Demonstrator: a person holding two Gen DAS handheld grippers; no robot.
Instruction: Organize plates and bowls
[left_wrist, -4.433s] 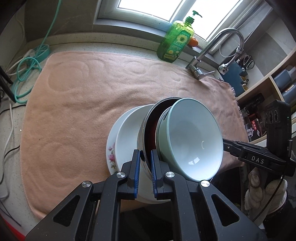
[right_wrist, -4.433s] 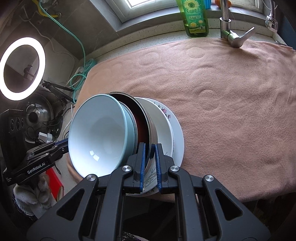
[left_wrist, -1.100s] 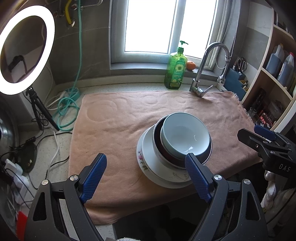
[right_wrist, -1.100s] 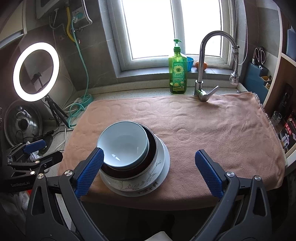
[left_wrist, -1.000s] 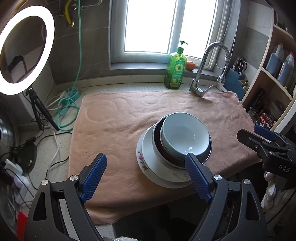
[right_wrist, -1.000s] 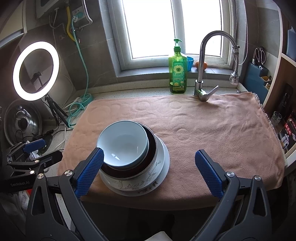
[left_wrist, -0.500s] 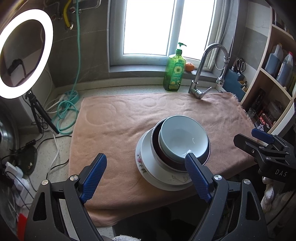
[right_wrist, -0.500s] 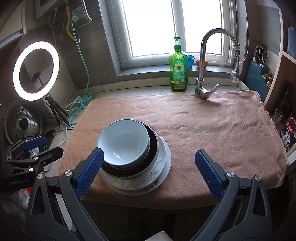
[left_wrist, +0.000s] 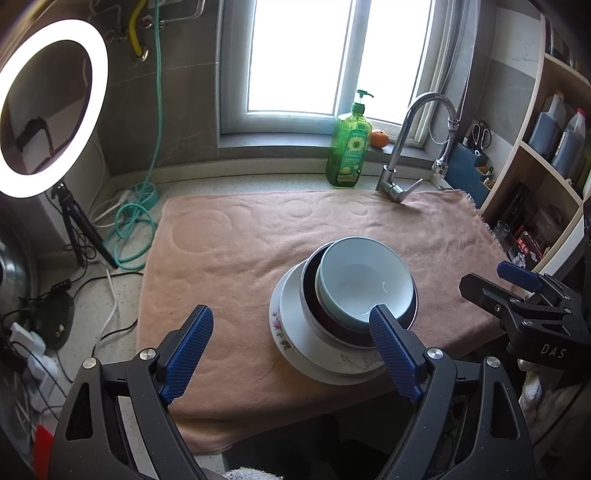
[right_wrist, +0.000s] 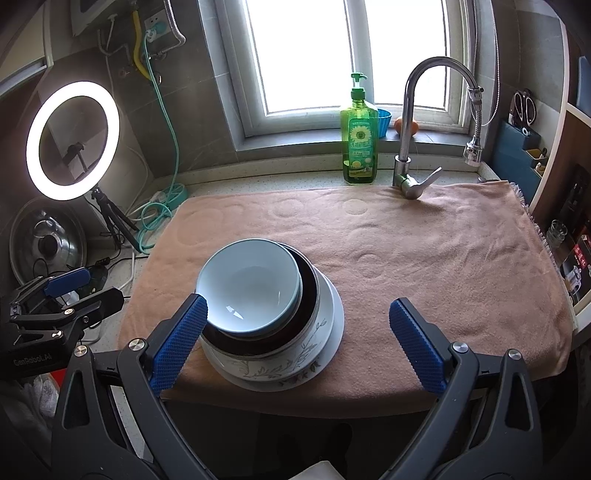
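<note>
A stack of dishes stands on the pink towel (left_wrist: 236, 243) (right_wrist: 424, 258) near its front edge. On top sits a pale blue bowl (left_wrist: 364, 280) (right_wrist: 249, 284), inside a dark red bowl (left_wrist: 410, 314) (right_wrist: 308, 291), on a white flowered bowl and a plate (left_wrist: 284, 332) (right_wrist: 328, 339). My left gripper (left_wrist: 290, 330) hangs open in front of the stack, nothing between its blue pads. My right gripper (right_wrist: 297, 323) is open too, held back from the stack, empty. Each gripper shows at the side of the other's view.
A green soap bottle (left_wrist: 349, 147) (right_wrist: 360, 136) and a curved tap (left_wrist: 413, 147) (right_wrist: 417, 125) stand behind the towel. A lit ring light (left_wrist: 48, 107) (right_wrist: 72, 140) on a tripod and loose cables are on the left. Shelves with bottles (left_wrist: 554, 129) rise on the right.
Earlier both grippers were shut on the rims of the stack held up close. Now the stack rests on the towel and both grippers stand open, drawn back. Over the last second nothing moved.
</note>
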